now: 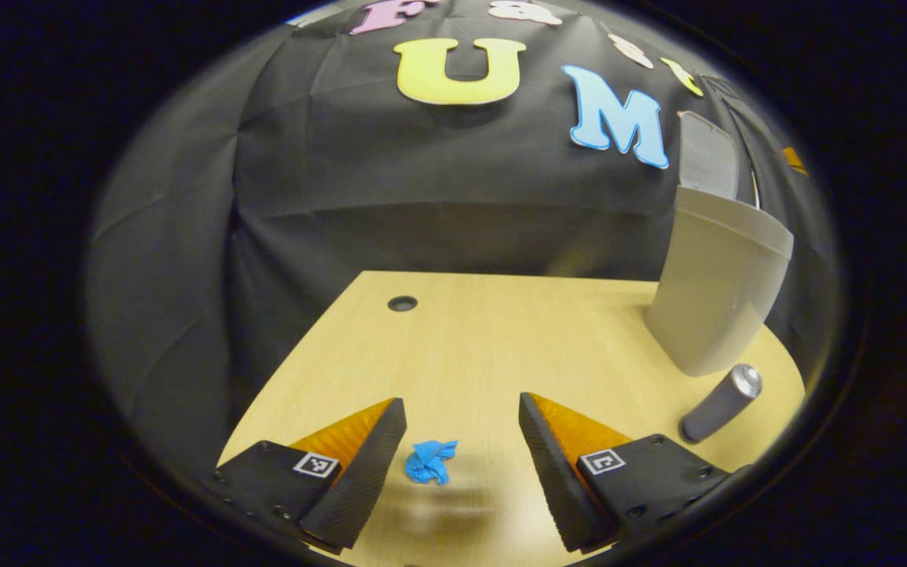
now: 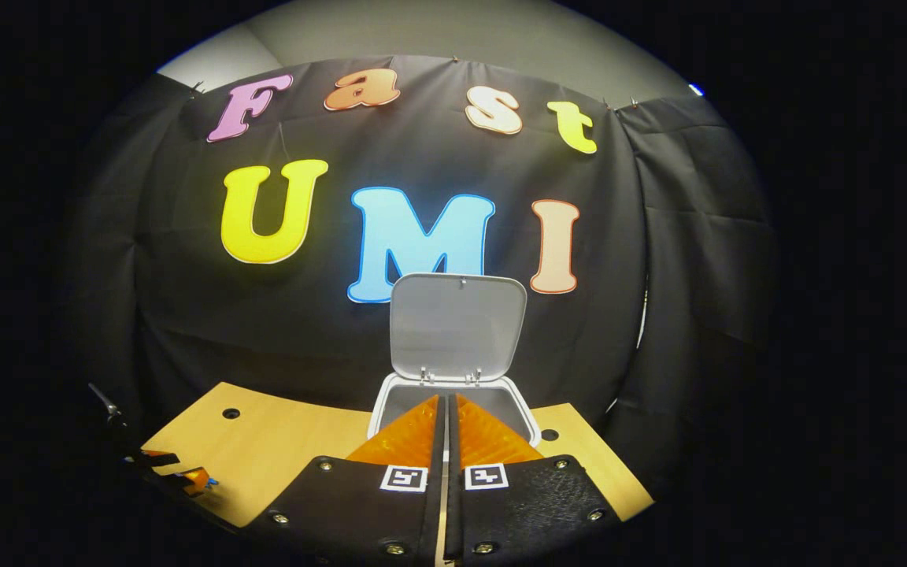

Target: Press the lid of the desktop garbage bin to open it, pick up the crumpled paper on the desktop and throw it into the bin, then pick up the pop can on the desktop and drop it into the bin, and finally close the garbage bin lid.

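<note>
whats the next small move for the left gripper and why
Probably ease the left gripper down and shut it on the crumpled paper. Its fingers are open with the paper lying on the table between them, and the bin lid already stands open.

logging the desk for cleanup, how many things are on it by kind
garbage bin, lid up: 1
crumpled paper, blue: 1
pop can, lying on its side: 1
total: 3
</note>
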`<state>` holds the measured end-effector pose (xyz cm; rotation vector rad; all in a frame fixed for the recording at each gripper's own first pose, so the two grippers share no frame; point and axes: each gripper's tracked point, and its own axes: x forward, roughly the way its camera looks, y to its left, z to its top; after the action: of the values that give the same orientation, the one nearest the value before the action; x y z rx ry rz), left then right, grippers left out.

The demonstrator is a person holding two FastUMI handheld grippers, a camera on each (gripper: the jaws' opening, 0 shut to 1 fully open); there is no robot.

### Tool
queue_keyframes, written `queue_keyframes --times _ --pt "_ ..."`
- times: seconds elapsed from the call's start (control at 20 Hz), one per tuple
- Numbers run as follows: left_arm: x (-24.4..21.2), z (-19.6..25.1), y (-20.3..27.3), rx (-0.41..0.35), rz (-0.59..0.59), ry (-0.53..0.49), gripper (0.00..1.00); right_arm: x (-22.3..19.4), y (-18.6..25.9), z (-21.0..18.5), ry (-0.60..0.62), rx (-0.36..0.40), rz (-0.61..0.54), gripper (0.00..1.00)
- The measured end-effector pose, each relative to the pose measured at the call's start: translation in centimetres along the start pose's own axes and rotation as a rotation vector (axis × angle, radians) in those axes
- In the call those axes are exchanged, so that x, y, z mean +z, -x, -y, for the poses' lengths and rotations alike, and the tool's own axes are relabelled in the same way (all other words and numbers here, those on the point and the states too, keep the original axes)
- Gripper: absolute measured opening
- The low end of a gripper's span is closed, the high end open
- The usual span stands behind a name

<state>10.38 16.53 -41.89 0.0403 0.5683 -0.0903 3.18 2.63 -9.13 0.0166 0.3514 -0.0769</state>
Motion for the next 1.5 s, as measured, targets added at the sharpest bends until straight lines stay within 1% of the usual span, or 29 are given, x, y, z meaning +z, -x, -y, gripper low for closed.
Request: queue_keyframes --times 0.1,0.15,0.2,0.45,0.5,0.55,0.6,0.7,0.75,0.8,0.85,0.9,0.95,1.0,1.15,1.2,1.25,1.4,1.45,1.5 --pt "-2.1 -0.4 -2.0 0.004 -0.049 0.005 1.00 -0.4 0.3 0.6 0.017 -0.022 -0.014 0.03" --pt "-2.9 -0.1 -2.5 0.004 -0.067 0.013 0.96 -0.6 0.5 1.0 0.020 -0.032 -0.023 0.03" --pt "-3.7 -0.1 -3.2 0.006 -0.088 0.017 0.95 -0.9 0.7 1.2 0.021 -0.041 -0.032 0.03" --pt "-6.9 -0.7 -5.4 0.027 -0.156 0.041 0.96 -1.8 1.8 2.4 0.040 -0.081 -0.059 0.03" --pt "-7.4 -0.9 -5.7 0.033 -0.167 0.044 0.98 -1.9 1.9 2.7 0.040 -0.087 -0.063 0.03" --pt "-7.6 -1.2 -5.9 0.050 -0.168 0.031 1.00 -1.9 2.0 2.9 0.038 -0.091 -0.066 0.03" --pt "-7.6 -1.3 -5.9 0.053 -0.170 0.019 0.99 -2.0 2.0 3.0 0.035 -0.094 -0.069 0.03" --pt "-7.5 -1.7 -6.0 0.073 -0.167 -0.011 0.81 -2.3 2.1 3.3 0.028 -0.098 -0.077 0.03" --pt "-7.8 -1.8 -6.1 0.080 -0.165 -0.009 0.77 -2.4 2.1 3.3 0.021 -0.096 -0.082 0.03" --pt "-7.7 -1.8 -6.1 0.081 -0.163 -0.008 0.51 -2.7 2.2 3.3 0.015 -0.094 -0.086 0.03" --pt "-7.9 -1.7 -6.1 0.085 -0.171 -0.014 0.43 -2.8 2.2 3.2 0.008 -0.089 -0.089 0.03" --pt "-7.9 -1.6 -6.2 0.091 -0.175 -0.023 0.42 -3.0 2.2 3.1 0.002 -0.083 -0.093 0.03" --pt "-7.8 -1.6 -6.0 0.102 -0.175 -0.031 0.35 -3.1 2.2 3.0 0.000 -0.077 -0.096 0.03" --pt "-7.9 -1.2 -6.1 0.099 -0.184 -0.026 0.32 -3.3 2.2 3.0 0.001 -0.073 -0.097 0.03" --pt "-7.3 0.2 -5.4 0.096 -0.183 -0.029 0.32 -3.6 2.4 2.9 -0.003 -0.057 -0.098 0.03" --pt "-6.6 0.8 -5.2 0.091 -0.170 -0.026 0.40 -3.8 2.5 3.0 -0.005 -0.052 -0.097 0.03" --pt "-5.6 1.7 -4.8 0.082 -0.154 -0.022 0.32 -3.9 2.7 3.1 -0.007 -0.047 -0.097 0.03" --pt "-1.8 4.4 -3.9 0.050 -0.085 -0.031 0.32 -4.8 3.3 3.6 -0.021 -0.035 -0.100 0.03" --pt "-0.6 5.3 -3.7 0.040 -0.063 -0.040 0.40 -5.0 3.5 3.8 -0.028 -0.031 -0.100 0.03" --pt "0.5 6.2 -3.4 0.029 -0.044 -0.048 0.32 -5.3 3.8 4.2 -0.037 -0.027 -0.100 0.03"
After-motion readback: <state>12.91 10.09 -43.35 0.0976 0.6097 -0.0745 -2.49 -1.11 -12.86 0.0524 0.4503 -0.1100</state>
